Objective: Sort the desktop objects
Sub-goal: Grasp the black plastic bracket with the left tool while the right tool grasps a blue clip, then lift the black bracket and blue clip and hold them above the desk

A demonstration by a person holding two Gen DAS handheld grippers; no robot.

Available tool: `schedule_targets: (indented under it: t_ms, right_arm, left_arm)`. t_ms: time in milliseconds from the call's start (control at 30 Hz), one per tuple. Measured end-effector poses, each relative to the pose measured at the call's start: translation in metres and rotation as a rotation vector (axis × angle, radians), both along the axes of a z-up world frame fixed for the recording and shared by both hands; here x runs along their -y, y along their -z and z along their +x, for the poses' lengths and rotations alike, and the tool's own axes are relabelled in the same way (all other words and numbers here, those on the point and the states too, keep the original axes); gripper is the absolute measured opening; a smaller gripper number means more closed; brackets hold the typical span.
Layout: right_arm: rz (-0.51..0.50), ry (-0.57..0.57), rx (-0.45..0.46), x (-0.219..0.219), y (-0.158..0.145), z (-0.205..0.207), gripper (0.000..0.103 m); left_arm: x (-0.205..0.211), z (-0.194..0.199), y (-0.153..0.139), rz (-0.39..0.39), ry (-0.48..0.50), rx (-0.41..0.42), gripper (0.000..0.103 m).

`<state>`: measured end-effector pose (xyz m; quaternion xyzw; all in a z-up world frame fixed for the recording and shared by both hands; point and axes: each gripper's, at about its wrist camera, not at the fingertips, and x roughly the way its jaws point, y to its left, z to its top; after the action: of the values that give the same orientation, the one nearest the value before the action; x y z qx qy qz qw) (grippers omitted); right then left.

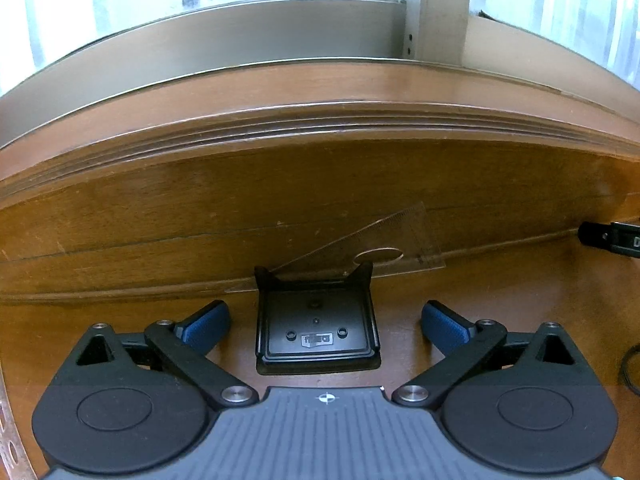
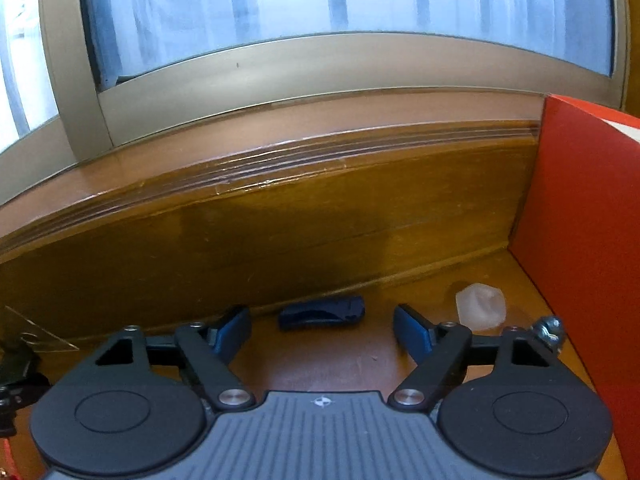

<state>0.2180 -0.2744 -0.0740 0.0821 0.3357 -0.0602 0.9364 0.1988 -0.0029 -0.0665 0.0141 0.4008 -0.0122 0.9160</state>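
Note:
In the left wrist view, a black square plastic mount (image 1: 318,326) lies on the wooden desk between the open fingers of my left gripper (image 1: 326,324). A clear triangle ruler (image 1: 384,246) leans on the wooden back panel just behind it. In the right wrist view, a dark blue folding knife (image 2: 322,313) lies at the foot of the back panel, just ahead of my open right gripper (image 2: 322,334). A translucent white cube (image 2: 480,306) sits to the right of the right finger. Both grippers are empty.
A red box (image 2: 580,240) stands upright at the right. A metal bolt (image 2: 548,332) lies by its base. A black object (image 1: 612,236) shows at the right edge of the left wrist view. The ruler's corner (image 2: 36,336) shows at far left. A windowsill and window run behind.

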Motion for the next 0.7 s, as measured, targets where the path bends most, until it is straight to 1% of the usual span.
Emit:
schedule_targets:
  t_ms: [133, 267, 300, 333, 367, 400, 433, 467, 500, 533, 700]
  right_arm:
    - [-0.039, -0.012, 0.011, -0.004, 0.004, 0.003, 0.073]
    - [-0.044, -0.02, 0.025, -0.007, 0.006, 0.001, 0.069]
    - [-0.043, -0.023, 0.028, -0.008, 0.006, 0.0, 0.067]
    - [-0.043, -0.031, 0.031, -0.01, 0.006, -0.002, 0.061]
    - [-0.04, -0.04, 0.034, -0.01, 0.006, -0.003, 0.057]
    - [-0.037, -0.047, 0.033, -0.01, 0.006, -0.003, 0.052]
    - [-0.034, -0.049, 0.032, -0.011, 0.006, -0.003, 0.052]
    - [-0.032, -0.051, 0.031, -0.011, 0.006, -0.003, 0.052]
    - [-0.03, -0.052, 0.03, -0.011, 0.006, -0.003, 0.052]
    - [-0.03, -0.052, 0.031, -0.012, 0.007, -0.003, 0.052]
    - [-0.019, -0.051, 0.031, -0.016, 0.009, -0.004, 0.051]
  left_arm:
    - [0.002, 0.0, -0.002, 0.0, -0.015, -0.008, 0.103]
    - [0.001, 0.002, -0.003, -0.004, -0.013, -0.016, 0.103]
    - [0.002, 0.003, -0.003, -0.006, -0.011, -0.015, 0.103]
    - [0.001, 0.004, -0.003, -0.008, -0.009, -0.013, 0.102]
    - [0.0, 0.003, -0.003, -0.009, -0.009, -0.006, 0.1]
    - [-0.002, 0.001, -0.004, -0.007, -0.01, 0.001, 0.094]
    - [-0.003, -0.001, -0.005, -0.009, -0.01, 0.011, 0.082]
    - [-0.004, -0.003, -0.007, -0.01, -0.011, 0.02, 0.075]
    - [-0.005, -0.005, -0.009, -0.012, -0.011, 0.027, 0.062]
    - [-0.007, -0.005, -0.009, -0.016, -0.012, 0.029, 0.06]
    - [-0.01, -0.007, -0.011, -0.03, -0.011, 0.025, 0.06]
